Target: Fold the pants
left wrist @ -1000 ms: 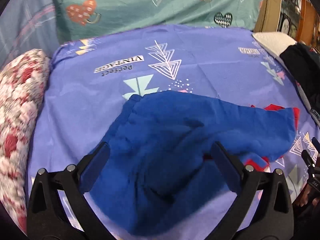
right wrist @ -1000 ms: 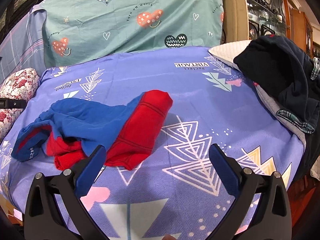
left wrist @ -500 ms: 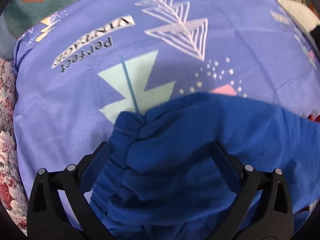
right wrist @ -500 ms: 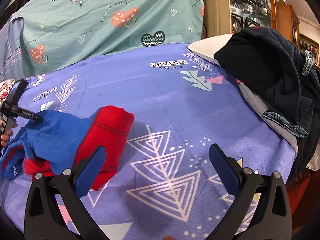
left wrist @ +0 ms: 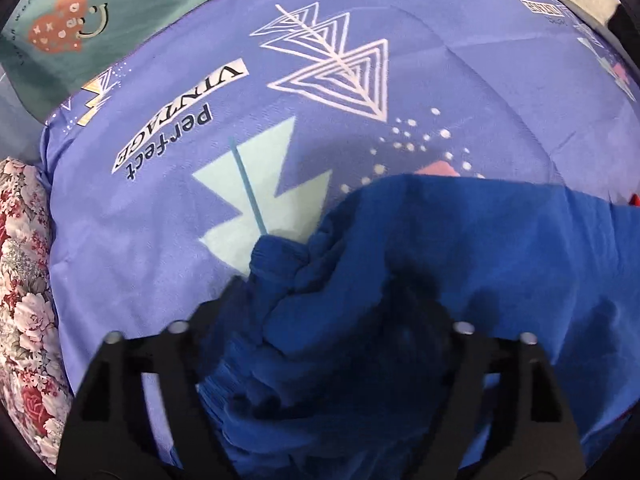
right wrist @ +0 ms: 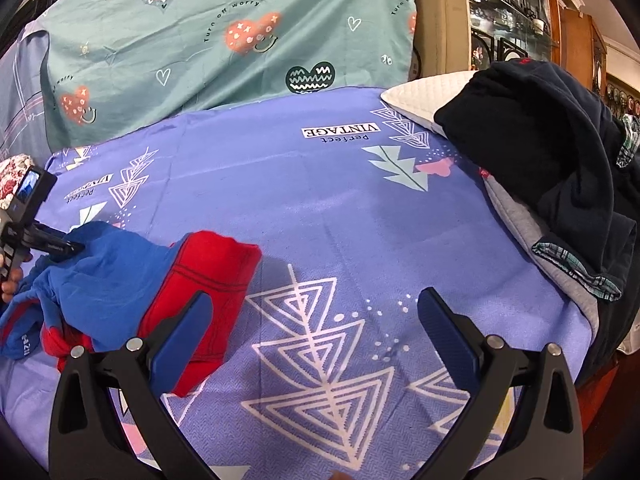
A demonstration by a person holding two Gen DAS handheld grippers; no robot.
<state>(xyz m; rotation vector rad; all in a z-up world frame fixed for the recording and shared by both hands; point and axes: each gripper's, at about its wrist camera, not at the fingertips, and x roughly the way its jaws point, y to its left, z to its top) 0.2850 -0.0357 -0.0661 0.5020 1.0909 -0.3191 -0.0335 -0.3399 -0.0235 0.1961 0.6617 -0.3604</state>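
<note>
Pants (right wrist: 120,280) bunched, long axis left-right, red end toward right claw (right wrist: 316,328) (wide, empty); left claw (left wrist: 336,300) grips blue waistband.

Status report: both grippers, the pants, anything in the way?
Left gripper closing on blue fabric, grip unconfirmed. Right gripper open, empty. Pants bunched, unfolded on the bedsheet. Dark clothes pile off to the right, not obstructing.

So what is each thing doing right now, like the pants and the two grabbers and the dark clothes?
Pants: crumpled in a heap on the sheet, not folded, blue over red.
Left gripper: pushed into the blue waistband end; open or shut cannot be told.
Right gripper: open, empty, above the sheet beside the red part.
Dark clothes: piled loosely at the bed's right edge.
Purple sheet: spread flat.
</note>
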